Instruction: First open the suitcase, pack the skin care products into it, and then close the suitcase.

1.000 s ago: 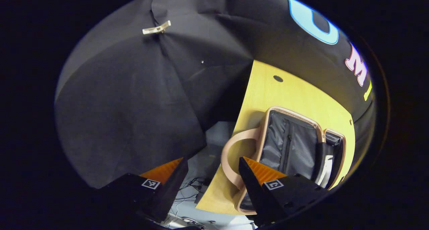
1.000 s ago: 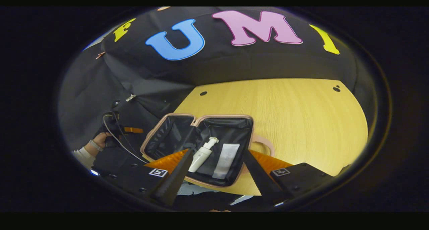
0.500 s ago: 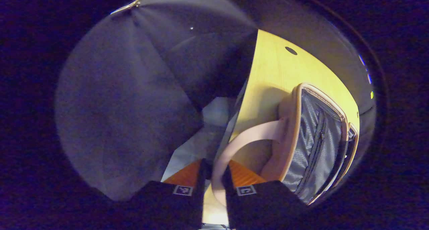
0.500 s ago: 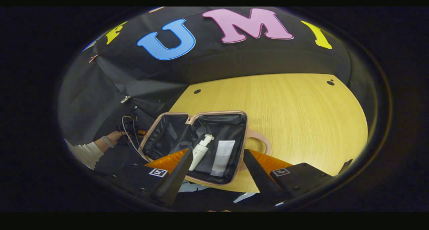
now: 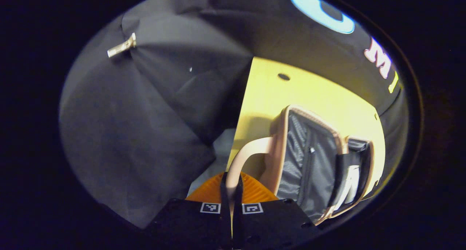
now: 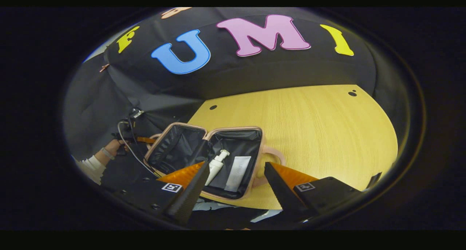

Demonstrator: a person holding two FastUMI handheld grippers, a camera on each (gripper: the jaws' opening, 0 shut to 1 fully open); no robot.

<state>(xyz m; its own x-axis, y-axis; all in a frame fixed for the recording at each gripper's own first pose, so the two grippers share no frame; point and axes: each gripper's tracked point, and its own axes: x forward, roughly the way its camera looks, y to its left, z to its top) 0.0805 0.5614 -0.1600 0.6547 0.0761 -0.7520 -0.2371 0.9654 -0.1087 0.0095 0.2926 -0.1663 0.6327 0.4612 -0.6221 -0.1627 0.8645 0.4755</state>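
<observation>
My left claw [image 5: 230, 191] now clamped on the suitcase handle [image 5: 243, 156], lid half [image 5: 309, 159] raised off the table [image 5: 309, 93], right claw [image 6: 236, 186] apart above pump bottle [image 6: 217, 164] and tube [image 6: 237, 168].

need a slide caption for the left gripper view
Left tongs shut on the pink suitcase's curved handle, lid half raised off the yellow wooden table, grey zipped lining exposed.

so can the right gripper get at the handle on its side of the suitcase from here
Probably yes. The right gripper is open and holds nothing, and the pink handle on the near half of the open suitcase lies free on the table just ahead of its fingers, nothing between them.
</observation>
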